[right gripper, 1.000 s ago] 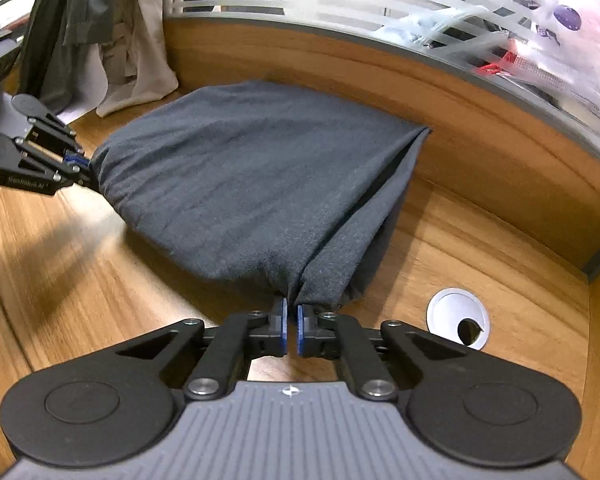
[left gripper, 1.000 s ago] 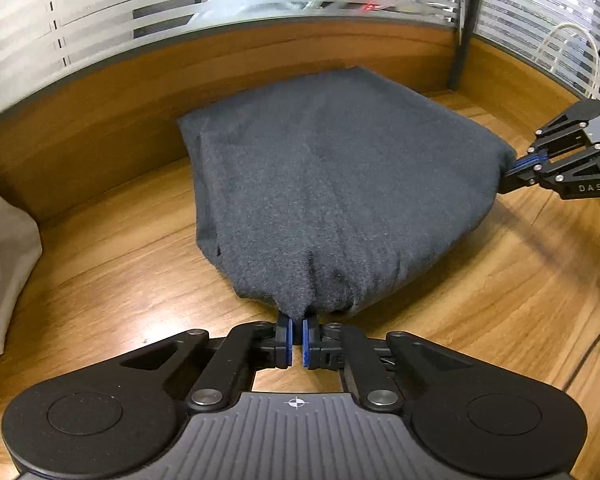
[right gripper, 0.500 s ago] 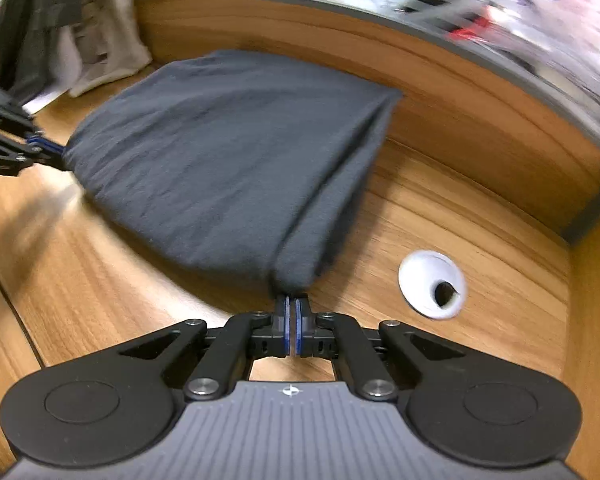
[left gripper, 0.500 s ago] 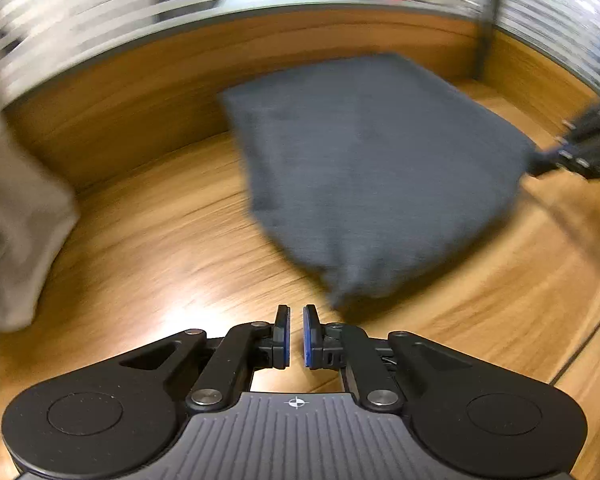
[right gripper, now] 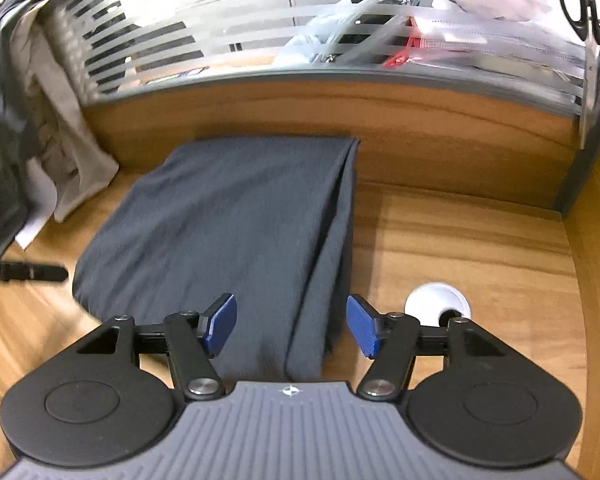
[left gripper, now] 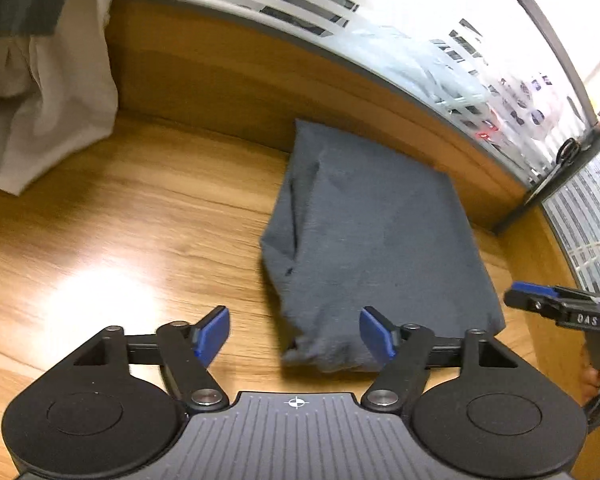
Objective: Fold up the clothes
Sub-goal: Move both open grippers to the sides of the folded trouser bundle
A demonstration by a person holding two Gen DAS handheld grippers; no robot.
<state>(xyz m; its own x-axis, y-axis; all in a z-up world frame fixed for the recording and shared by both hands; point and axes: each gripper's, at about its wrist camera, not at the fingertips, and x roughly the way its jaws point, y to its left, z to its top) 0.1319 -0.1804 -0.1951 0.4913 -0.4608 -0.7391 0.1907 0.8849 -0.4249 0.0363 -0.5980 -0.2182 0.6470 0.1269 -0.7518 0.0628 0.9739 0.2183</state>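
Note:
A dark grey garment [left gripper: 371, 232] lies folded into a rectangle on the wooden table, its far edge against the back wall. My left gripper [left gripper: 294, 336] hangs open over the garment's near left corner, holding nothing. In the right wrist view the same grey garment [right gripper: 228, 232] shows a long fold along its right side. My right gripper [right gripper: 291, 330] is open above the garment's near edge, blue pads wide apart and holding nothing. The right gripper [left gripper: 559, 310] also shows at the right edge of the left wrist view.
A pile of white and dark clothes [left gripper: 40, 80] sits at the back left, also seen as a clothes pile [right gripper: 28, 128] in the right wrist view. A white cable grommet [right gripper: 437, 300] is set in the table right of the garment. A wooden wall and frosted glass [right gripper: 339, 40] bound the table.
Both grippers have opened and let go of the garment's near corners. The grey garment has dropped flat onto the table, and both grippers have pulled back and up.

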